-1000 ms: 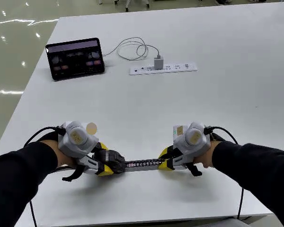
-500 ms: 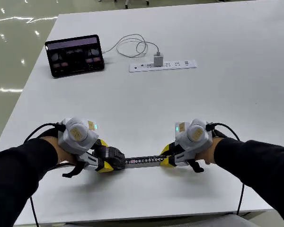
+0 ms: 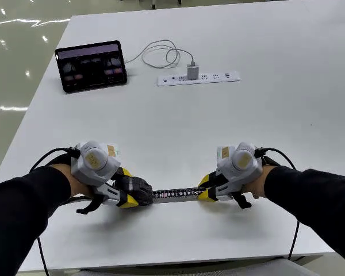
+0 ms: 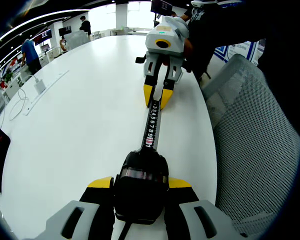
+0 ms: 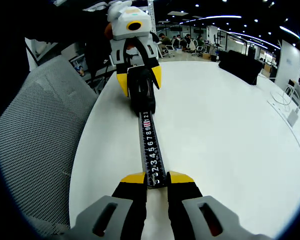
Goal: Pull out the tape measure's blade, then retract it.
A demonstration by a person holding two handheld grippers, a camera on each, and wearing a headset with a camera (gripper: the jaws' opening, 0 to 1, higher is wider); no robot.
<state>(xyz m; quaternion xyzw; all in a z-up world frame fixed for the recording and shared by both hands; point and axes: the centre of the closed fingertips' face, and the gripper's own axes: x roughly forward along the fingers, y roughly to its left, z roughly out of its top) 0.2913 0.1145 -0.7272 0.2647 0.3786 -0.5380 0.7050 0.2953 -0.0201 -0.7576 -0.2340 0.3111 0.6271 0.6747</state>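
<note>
The table (image 3: 218,121) is smooth, matt white, while the floor (image 3: 14,63) at 10 o'clock in the head view and the tablet (image 3: 92,64) screen are glossy. The tape measure (image 4: 141,170) has a black plastic-looking case with a faint shine, its blade (image 5: 151,147) thin satin-black metal. The left gripper (image 4: 140,183) and right gripper (image 5: 156,179) are matt grey plastic with yellow tips; the chair (image 4: 250,135) is coarse grey mesh.
</note>
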